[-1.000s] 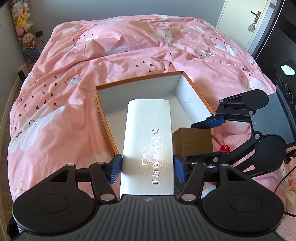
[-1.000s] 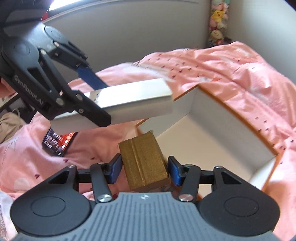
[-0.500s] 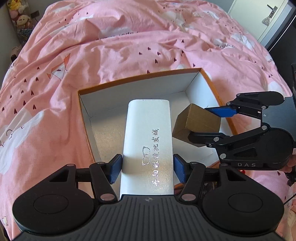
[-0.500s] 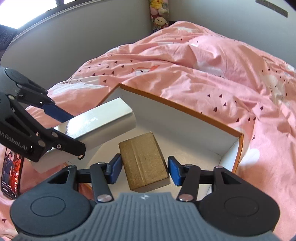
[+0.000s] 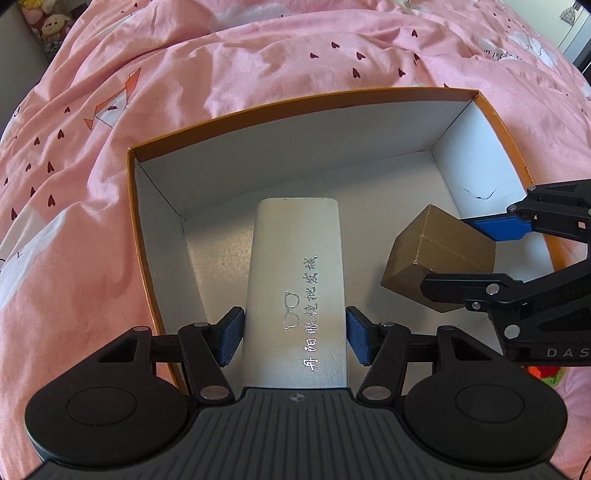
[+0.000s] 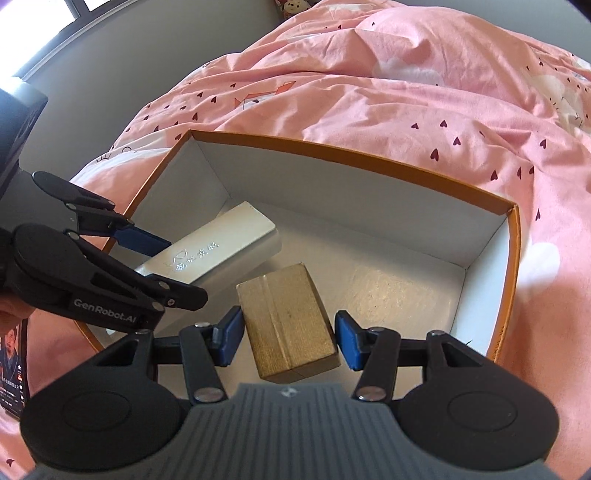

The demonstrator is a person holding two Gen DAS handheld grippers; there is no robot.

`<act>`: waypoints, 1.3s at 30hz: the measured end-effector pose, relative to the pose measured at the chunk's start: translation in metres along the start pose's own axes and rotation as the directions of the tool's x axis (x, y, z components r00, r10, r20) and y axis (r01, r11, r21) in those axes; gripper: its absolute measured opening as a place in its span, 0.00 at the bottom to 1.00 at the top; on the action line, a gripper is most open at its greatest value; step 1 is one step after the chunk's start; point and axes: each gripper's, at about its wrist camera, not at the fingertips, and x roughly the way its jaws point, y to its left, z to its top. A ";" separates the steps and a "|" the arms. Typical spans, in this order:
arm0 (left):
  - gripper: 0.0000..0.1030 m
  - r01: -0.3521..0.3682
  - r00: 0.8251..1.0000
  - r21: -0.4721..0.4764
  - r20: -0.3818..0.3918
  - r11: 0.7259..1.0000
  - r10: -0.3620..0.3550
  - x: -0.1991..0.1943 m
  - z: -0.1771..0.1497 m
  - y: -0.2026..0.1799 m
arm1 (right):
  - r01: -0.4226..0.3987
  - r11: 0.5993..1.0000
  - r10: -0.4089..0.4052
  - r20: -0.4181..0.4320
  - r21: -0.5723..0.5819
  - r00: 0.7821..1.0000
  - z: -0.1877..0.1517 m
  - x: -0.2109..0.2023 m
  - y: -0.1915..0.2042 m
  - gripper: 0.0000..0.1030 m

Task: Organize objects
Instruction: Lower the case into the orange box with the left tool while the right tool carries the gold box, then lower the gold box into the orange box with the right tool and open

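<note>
An open box (image 5: 332, 99) with orange rim and white inside lies on the pink bed; it also shows in the right wrist view (image 6: 369, 158). My left gripper (image 5: 294, 341) is shut on a long silver-white glasses case (image 5: 295, 280) with silver lettering, held low inside the box's left part. My right gripper (image 6: 289, 341) is shut on a small gold-brown box (image 6: 286, 323), held inside the box to the right of the case. The gold box (image 5: 439, 254) and right gripper (image 5: 506, 258) show at right in the left wrist view, the case (image 6: 218, 254) at left in the right wrist view.
The pink duvet (image 5: 258, 59) with small hearts surrounds the box on all sides. A phone (image 6: 13, 365) lies on the bed at the left edge of the right wrist view. Plush toys (image 5: 40, 22) sit at the far corner.
Both grippers have moved forward and down into the box, each with its object. The case and the gold box now sit low inside the walls, side by side.
</note>
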 end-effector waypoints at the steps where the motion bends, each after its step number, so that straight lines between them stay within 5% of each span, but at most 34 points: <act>1: 0.66 -0.008 1.000 0.005 -0.004 1.000 0.008 0.002 0.000 -0.001 | -0.006 1.000 0.006 -0.006 0.007 1.000 0.000 0.003 -0.001 0.54; 16: 0.66 -0.041 0.987 0.121 -0.149 0.992 0.059 0.020 -0.001 -0.015 | -0.046 0.993 0.053 -0.062 0.105 0.997 0.003 0.028 -0.010 0.54; 24: 0.66 0.022 0.994 0.079 -0.112 0.997 -0.013 0.006 -0.005 0.002 | -0.049 0.988 0.061 -0.073 0.148 0.995 0.009 0.041 -0.012 0.54; 30: 0.66 0.032 0.998 0.128 -0.054 0.991 -0.025 0.003 -0.008 0.000 | 0.048 0.982 -0.035 -0.077 0.183 0.996 0.019 0.058 -0.017 0.54; 39: 0.66 0.020 1.000 0.256 -0.011 0.967 -0.018 0.005 -0.010 -0.004 | -0.037 0.983 0.050 -0.065 0.180 0.997 0.031 0.078 -0.009 0.54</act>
